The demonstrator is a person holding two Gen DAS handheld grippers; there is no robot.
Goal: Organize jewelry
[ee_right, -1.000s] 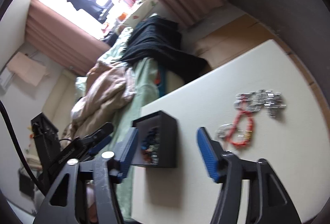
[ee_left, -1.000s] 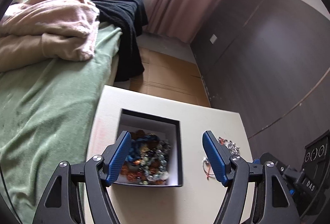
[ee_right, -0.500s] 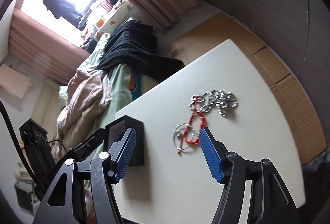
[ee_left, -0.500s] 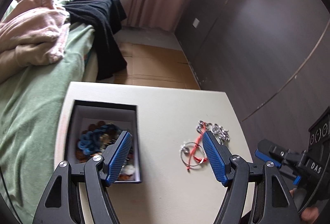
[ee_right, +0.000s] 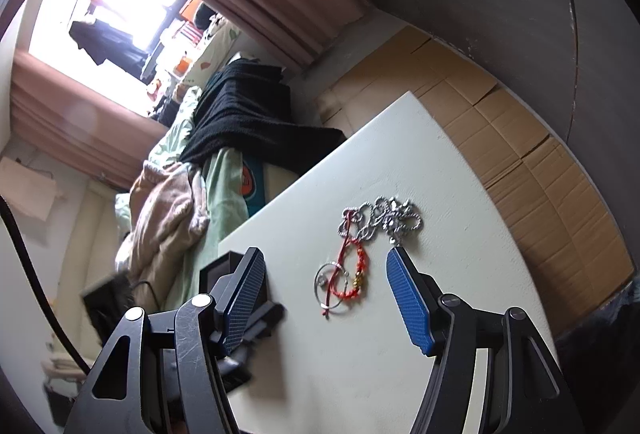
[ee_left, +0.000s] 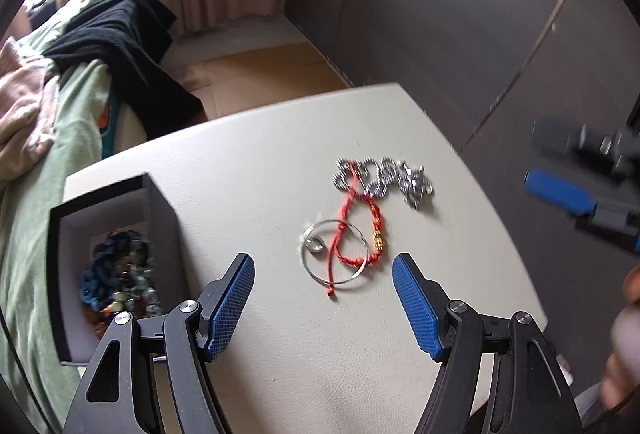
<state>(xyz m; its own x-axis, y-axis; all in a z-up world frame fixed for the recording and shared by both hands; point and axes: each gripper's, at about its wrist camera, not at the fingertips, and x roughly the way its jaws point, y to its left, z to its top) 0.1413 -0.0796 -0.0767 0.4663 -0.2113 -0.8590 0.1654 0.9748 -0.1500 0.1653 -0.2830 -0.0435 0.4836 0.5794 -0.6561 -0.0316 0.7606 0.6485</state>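
Jewelry [ee_left: 352,230] lies tangled on the tabletop [ee_left: 280,162] beside the box [ee_left: 160,210], both claws [ee_left: 323,288] [ee_right: 325,292] apart and empty; lifting one piece could drag the others off.

Shiny metal chain [ee_left: 382,178] and woven red cord bracelet [ee_left: 362,230] lie on a matt, finely grained tabletop [ee_left: 320,346].

Daylight pours in from the window [ee_right: 120,14] at the far left, blown out to white glare in the right wrist view. The table [ee_left: 280,162] is evenly lit, with soft, faint shadows. The dark wall [ee_left: 460,14] on the right stays dim. Both views bend strongly toward black rounded edges. The other gripper [ee_left: 580,190] at the right edge of the left wrist view is smeared with motion blur.
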